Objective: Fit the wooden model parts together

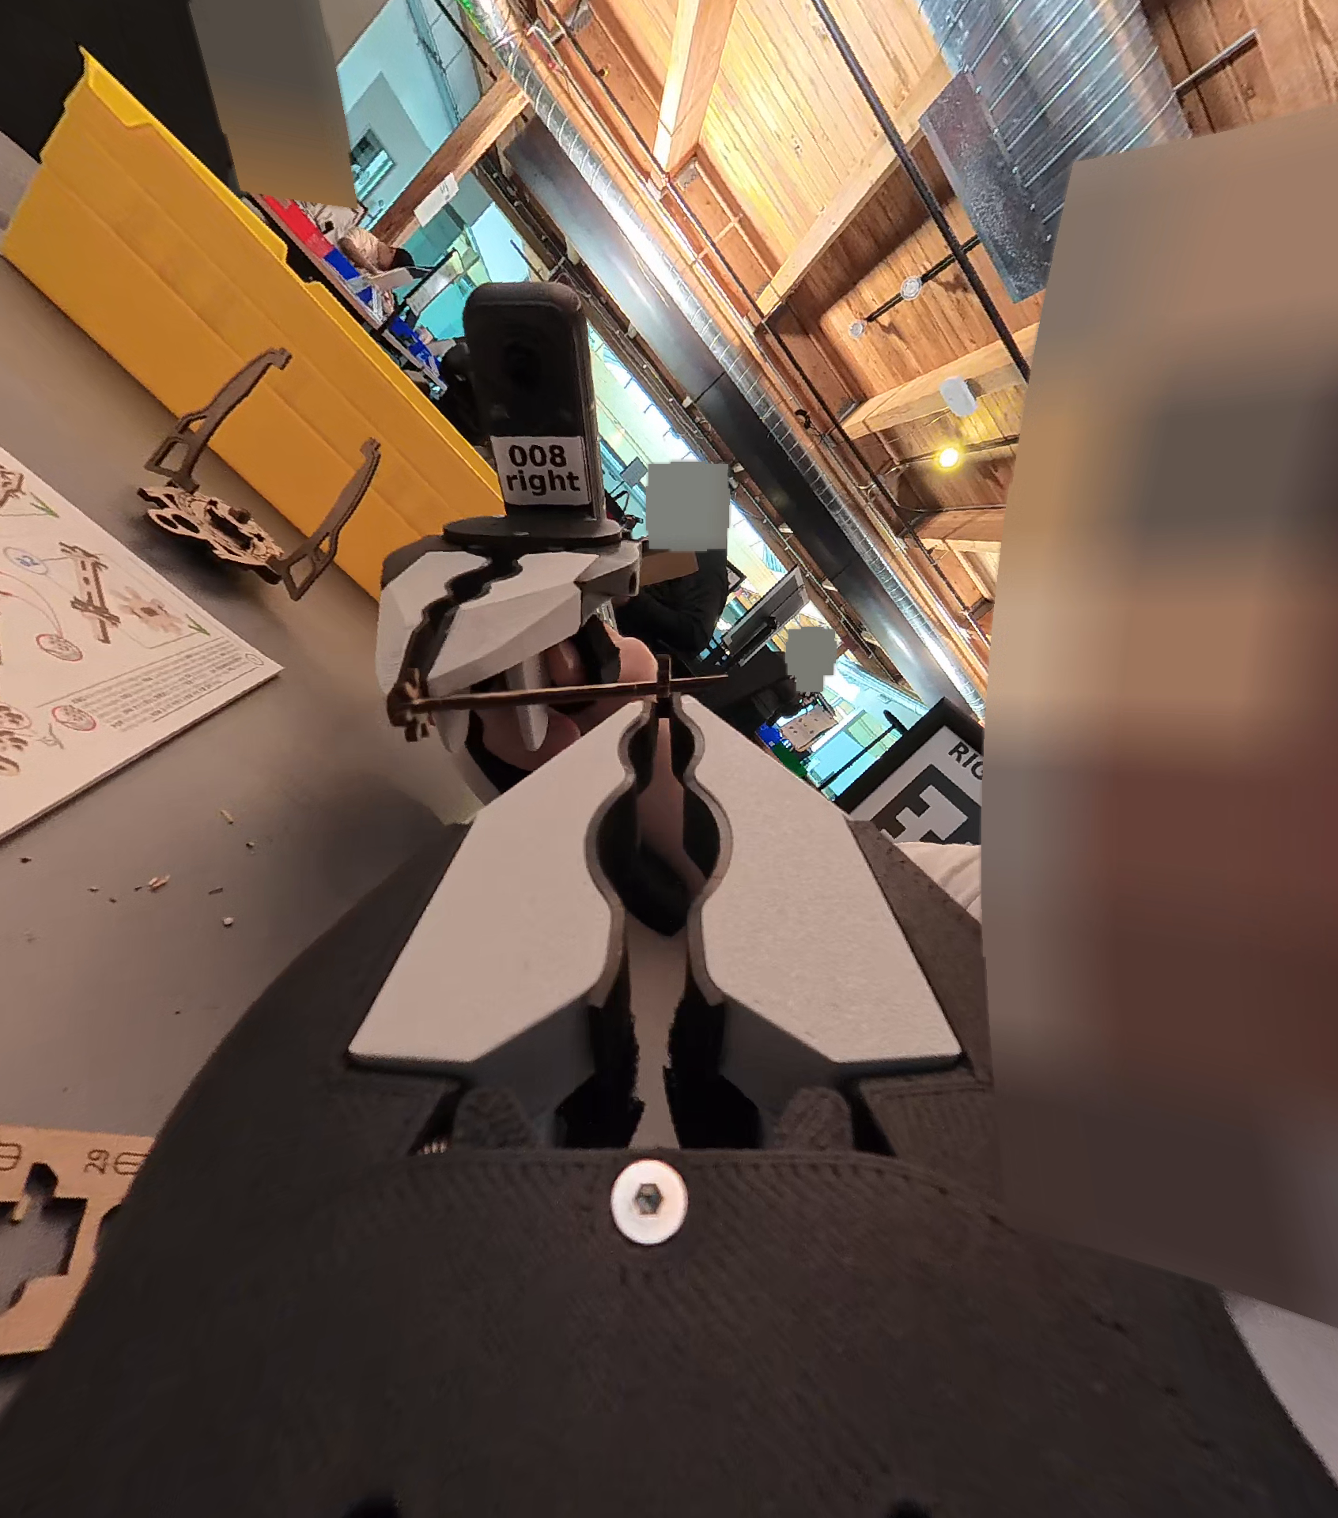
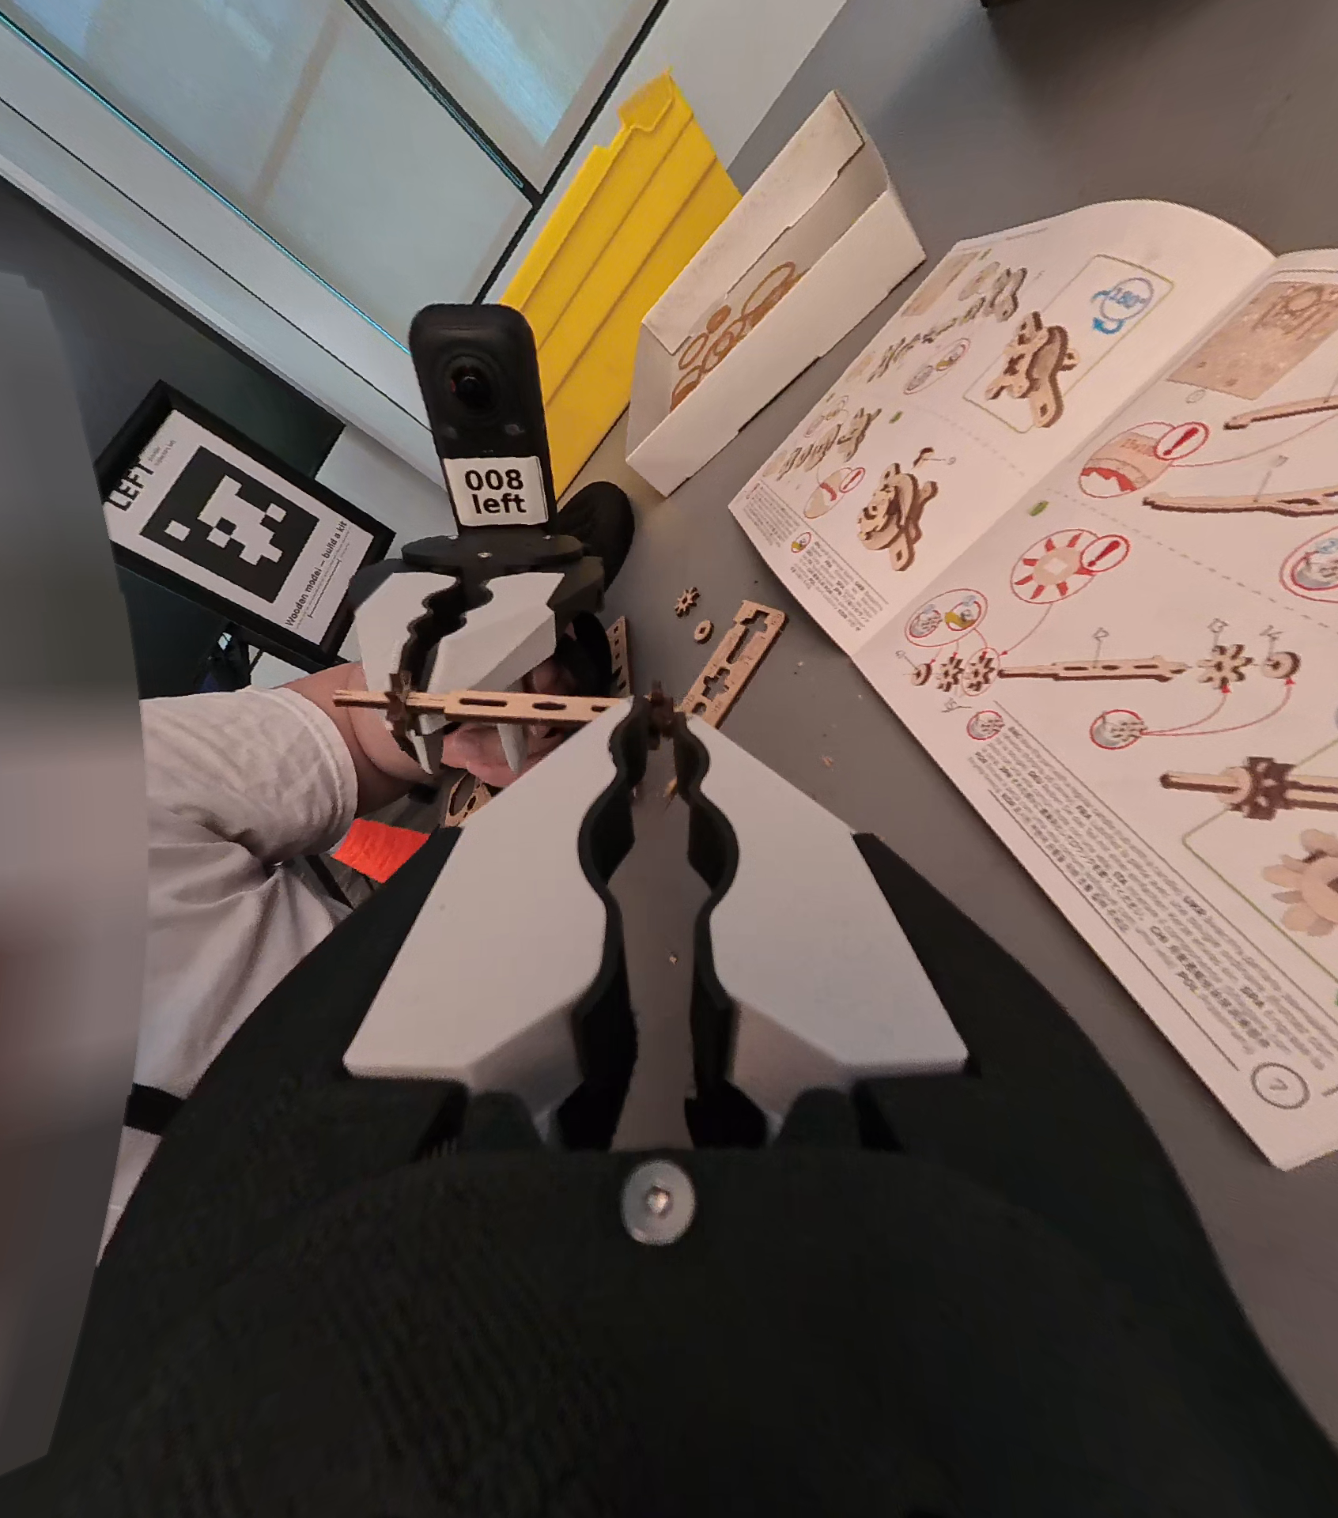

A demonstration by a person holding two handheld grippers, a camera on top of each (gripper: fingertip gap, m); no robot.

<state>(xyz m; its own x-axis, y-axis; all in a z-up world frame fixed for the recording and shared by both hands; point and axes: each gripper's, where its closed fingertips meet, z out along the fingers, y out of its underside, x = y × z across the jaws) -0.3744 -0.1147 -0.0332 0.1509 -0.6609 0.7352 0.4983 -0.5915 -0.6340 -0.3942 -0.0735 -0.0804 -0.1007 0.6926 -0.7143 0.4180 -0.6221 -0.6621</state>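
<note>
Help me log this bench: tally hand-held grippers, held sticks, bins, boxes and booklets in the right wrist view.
Hand-held grippers: 2, left hand-held gripper and right hand-held gripper
Wooden stick: 1
Yellow bin: 1
White box: 1
Booklet: 1
Total: 6

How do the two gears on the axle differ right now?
The near gear sits at the axle's end, pinched in the right tool; the far gear sits further in, with axle protruding past it, at the left tool. Near gear shows edge-on; far gear shows more teeth. Both are dark-edged wooden cogs.
</note>
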